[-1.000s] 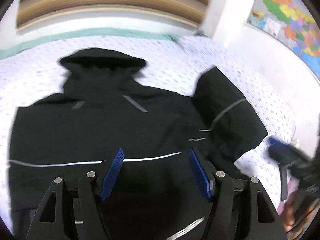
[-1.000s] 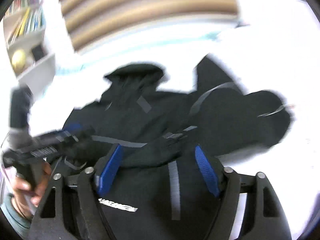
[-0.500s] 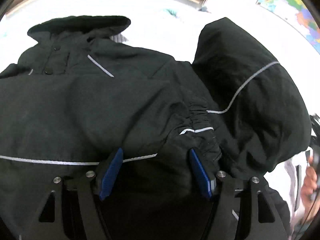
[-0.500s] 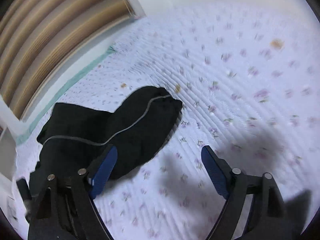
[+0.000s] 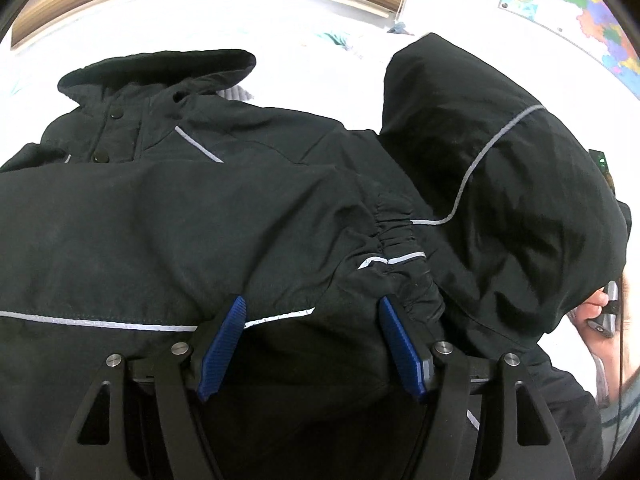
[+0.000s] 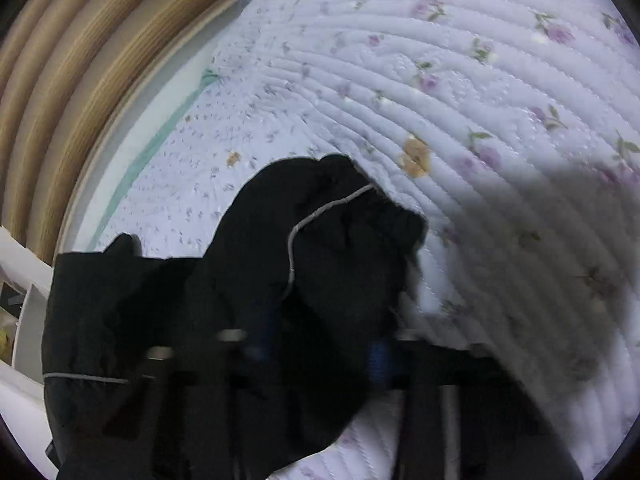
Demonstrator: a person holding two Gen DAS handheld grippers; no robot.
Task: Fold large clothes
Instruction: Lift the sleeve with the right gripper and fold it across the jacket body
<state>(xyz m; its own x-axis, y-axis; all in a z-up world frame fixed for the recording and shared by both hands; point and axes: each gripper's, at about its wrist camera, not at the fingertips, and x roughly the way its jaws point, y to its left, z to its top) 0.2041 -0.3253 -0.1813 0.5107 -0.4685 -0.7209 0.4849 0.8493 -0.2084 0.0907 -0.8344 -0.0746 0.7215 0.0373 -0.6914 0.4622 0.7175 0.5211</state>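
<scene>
1. we see the jacket (image 5: 208,216) spread on the quilt (image 6: 440,80).
2. our left gripper (image 5: 310,344) stands open over a sleeve cuff.
3. our right gripper (image 6: 320,348) has just closed, blurred, on the other sleeve (image 6: 320,248).

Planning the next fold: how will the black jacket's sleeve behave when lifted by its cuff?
The sleeve will probably flop and drape: it already lies crumpled on the quilt. Its smooth, faintly shiny shell may slip between pads. The gathered elastic cuff looks thicker, so likely the surer hold.
</scene>
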